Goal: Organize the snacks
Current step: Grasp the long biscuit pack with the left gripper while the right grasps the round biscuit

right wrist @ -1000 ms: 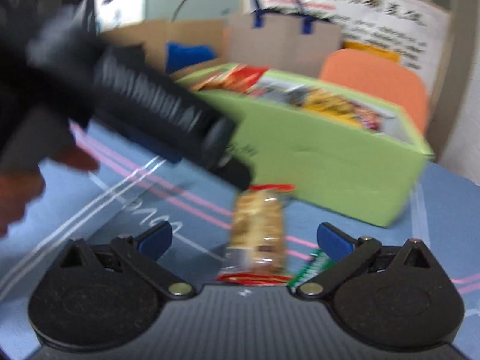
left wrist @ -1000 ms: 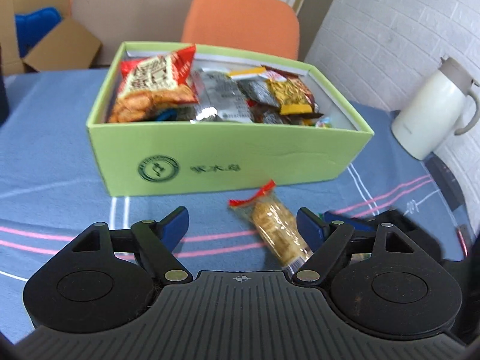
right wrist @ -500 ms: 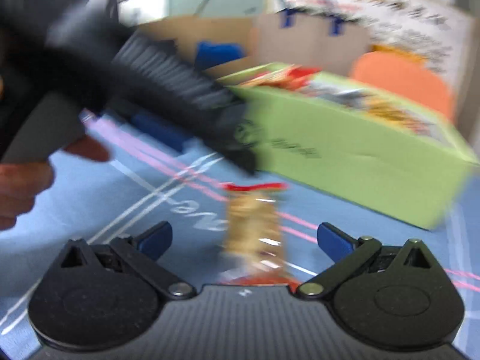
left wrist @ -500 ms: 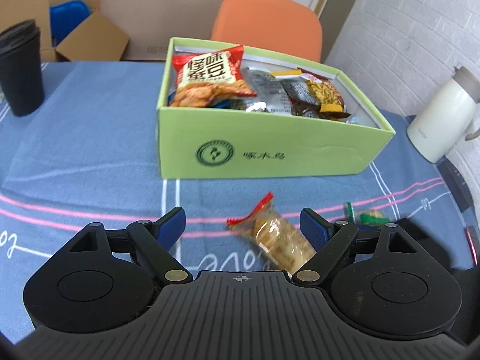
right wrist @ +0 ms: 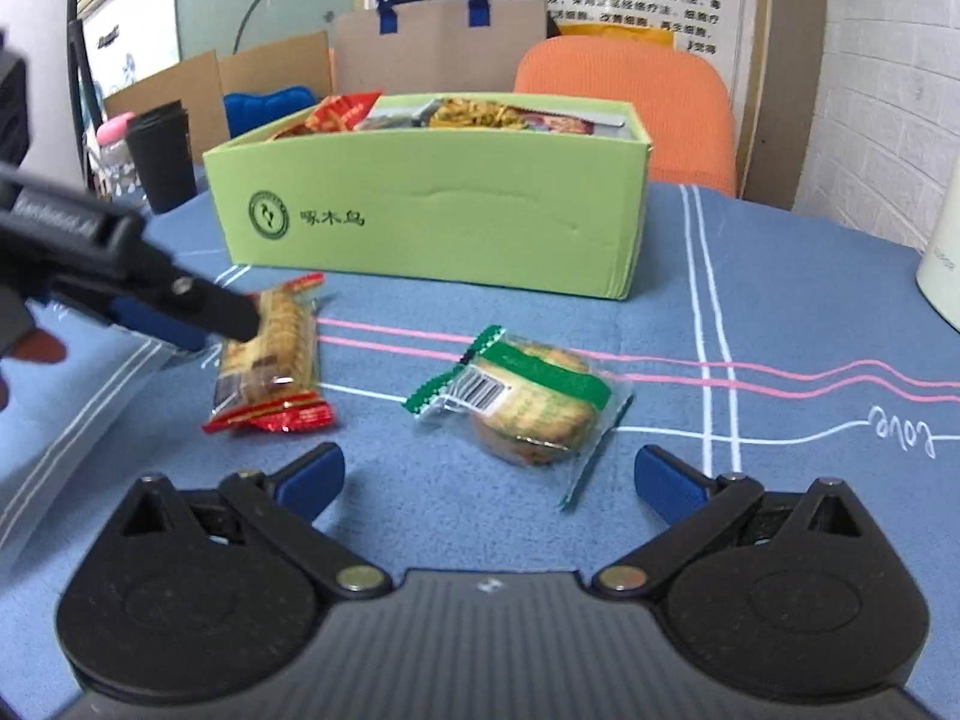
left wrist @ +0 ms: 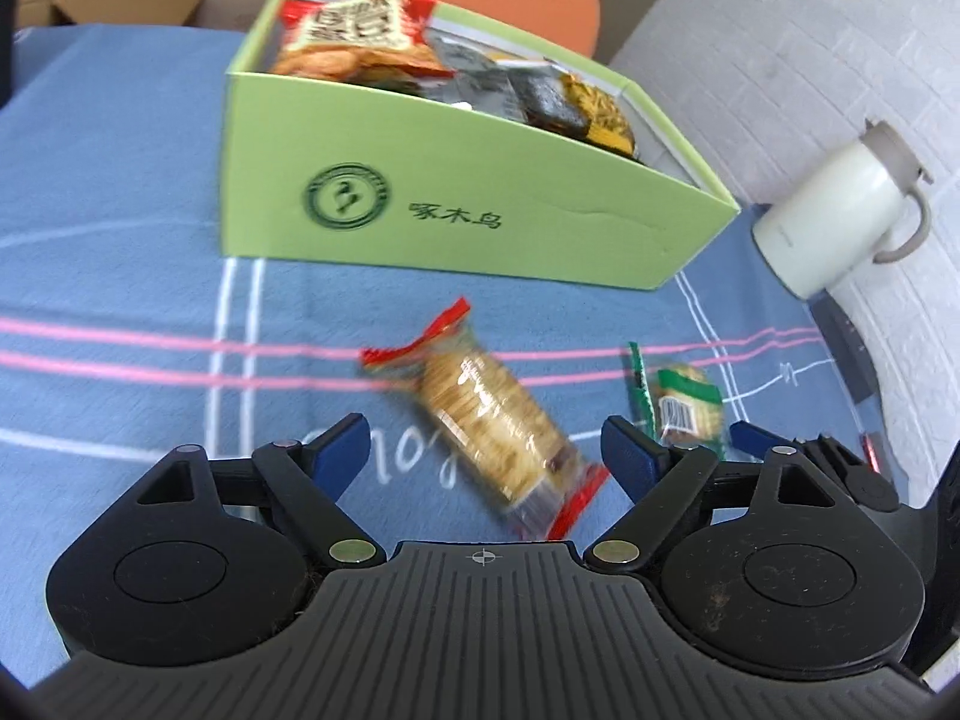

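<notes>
A green box [left wrist: 480, 204] holding several snack packets stands on the blue tablecloth; it also shows in the right wrist view [right wrist: 432, 222]. A red-ended cracker packet [left wrist: 486, 414] lies in front of it, between the open jaws of my left gripper [left wrist: 486, 456]. The same packet [right wrist: 270, 354] shows in the right wrist view, with the left gripper's finger [right wrist: 198, 306] beside it. A green-banded cracker packet [right wrist: 528, 402] lies just ahead of my open, empty right gripper [right wrist: 489, 474]; it also shows in the left wrist view [left wrist: 684, 408].
A white jug [left wrist: 840, 222] stands at the table's right edge. A black cup [right wrist: 159, 153] and a pink-capped bottle [right wrist: 114, 150] stand at the far left. An orange chair [right wrist: 630, 102] and cardboard boxes [right wrist: 264, 78] are behind the table.
My left gripper has moved closer to the red-ended packet, which now sits between its jaws. My right gripper has shifted right, so the green-banded packet is now in front of it.
</notes>
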{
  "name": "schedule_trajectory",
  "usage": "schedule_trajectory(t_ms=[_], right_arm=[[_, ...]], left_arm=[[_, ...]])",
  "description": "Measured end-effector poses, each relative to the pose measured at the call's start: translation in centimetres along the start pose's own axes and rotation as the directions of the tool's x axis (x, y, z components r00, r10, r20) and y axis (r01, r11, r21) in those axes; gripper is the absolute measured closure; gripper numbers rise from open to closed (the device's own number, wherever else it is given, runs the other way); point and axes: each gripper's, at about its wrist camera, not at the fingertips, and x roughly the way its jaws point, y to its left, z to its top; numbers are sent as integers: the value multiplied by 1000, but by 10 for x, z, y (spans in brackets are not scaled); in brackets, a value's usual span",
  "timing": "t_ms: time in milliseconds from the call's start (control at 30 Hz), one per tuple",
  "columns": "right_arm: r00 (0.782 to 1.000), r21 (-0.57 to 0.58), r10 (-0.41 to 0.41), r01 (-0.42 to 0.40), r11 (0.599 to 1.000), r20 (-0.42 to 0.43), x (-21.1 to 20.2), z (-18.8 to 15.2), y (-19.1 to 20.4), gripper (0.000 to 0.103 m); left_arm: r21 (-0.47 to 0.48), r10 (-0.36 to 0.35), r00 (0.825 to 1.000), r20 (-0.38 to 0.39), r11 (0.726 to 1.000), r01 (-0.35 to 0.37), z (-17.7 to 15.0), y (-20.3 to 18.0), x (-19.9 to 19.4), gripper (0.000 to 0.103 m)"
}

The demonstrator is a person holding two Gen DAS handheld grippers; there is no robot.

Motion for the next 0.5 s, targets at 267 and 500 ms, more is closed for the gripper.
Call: schedule_trajectory(t_ms=[267, 500], right_arm=[[998, -209, 55, -51, 977, 14, 16, 26, -11, 1], [994, -160, 108, -112, 981, -30, 24, 24, -14, 1]], left_arm=[[93, 57, 998, -10, 994, -56, 18, -22, 26, 27], [185, 156, 987, 30, 970, -159, -6, -38, 23, 26]])
